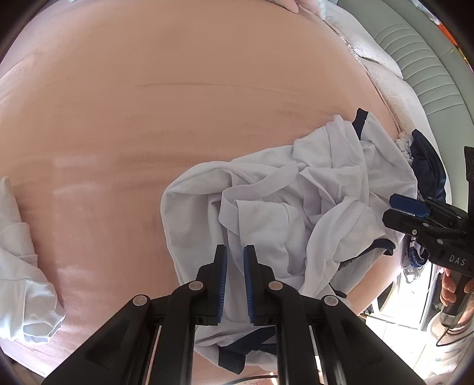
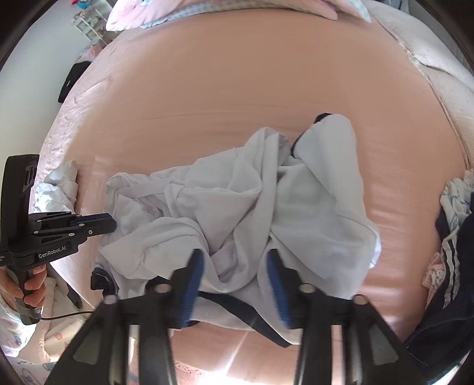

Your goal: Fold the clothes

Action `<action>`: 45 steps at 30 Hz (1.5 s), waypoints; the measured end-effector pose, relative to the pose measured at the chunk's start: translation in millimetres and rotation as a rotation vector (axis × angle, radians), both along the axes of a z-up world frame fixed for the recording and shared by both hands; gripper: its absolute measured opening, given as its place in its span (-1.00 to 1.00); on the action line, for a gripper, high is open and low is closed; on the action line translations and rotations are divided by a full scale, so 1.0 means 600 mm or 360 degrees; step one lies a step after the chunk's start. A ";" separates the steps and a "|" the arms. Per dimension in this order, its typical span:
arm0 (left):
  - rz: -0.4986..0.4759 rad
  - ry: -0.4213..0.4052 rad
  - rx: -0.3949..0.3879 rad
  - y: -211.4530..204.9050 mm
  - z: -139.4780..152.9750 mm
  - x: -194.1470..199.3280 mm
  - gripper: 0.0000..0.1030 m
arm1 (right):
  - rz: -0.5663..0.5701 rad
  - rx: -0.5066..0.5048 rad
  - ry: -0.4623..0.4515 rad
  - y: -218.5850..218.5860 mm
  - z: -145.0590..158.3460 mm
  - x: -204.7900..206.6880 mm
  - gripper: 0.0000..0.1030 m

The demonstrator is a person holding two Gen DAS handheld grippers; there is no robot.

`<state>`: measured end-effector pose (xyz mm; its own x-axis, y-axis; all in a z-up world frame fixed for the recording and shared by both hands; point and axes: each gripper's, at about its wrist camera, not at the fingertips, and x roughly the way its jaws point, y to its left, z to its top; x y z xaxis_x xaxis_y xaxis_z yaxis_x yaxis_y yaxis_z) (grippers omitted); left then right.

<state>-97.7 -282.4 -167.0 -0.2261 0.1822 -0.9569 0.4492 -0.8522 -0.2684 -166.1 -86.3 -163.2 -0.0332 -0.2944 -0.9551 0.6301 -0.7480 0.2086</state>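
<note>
Only the left wrist view shows the right gripper (image 1: 398, 208).

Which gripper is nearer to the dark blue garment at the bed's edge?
Right. The right gripper hovers over the white shirt, beside the dark blue garment; the left gripper is at the shirt's opposite side.

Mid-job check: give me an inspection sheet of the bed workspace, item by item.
Surface: pink bedsheet, mostly smooth.
Job's things: white garment with dark trim, crumpled, unfolded.
Clutter: second white garment at the left edge; dark blue clothing at the right edge.
Grippers: left gripper nearly shut over the garment, no grip visible; right gripper open above it.
Cables: thin black cable under the left handle.
Surroundings: pillows at the head.
</note>
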 end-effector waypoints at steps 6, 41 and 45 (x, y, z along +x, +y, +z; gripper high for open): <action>-0.0063 -0.0056 -0.0018 0.020 -0.012 -0.011 -0.80 | 0.0216 -0.0124 0.0014 -0.067 -0.025 0.030 0.23; 0.0017 -0.0115 0.0205 -0.028 -0.037 -0.118 -0.21 | 0.0453 0.0010 -0.0224 -0.041 -0.062 0.132 -0.68; 0.0063 -0.0100 0.0450 -0.031 -0.062 -0.130 -0.22 | 0.0457 0.0014 -0.0225 -0.041 -0.063 0.135 -0.68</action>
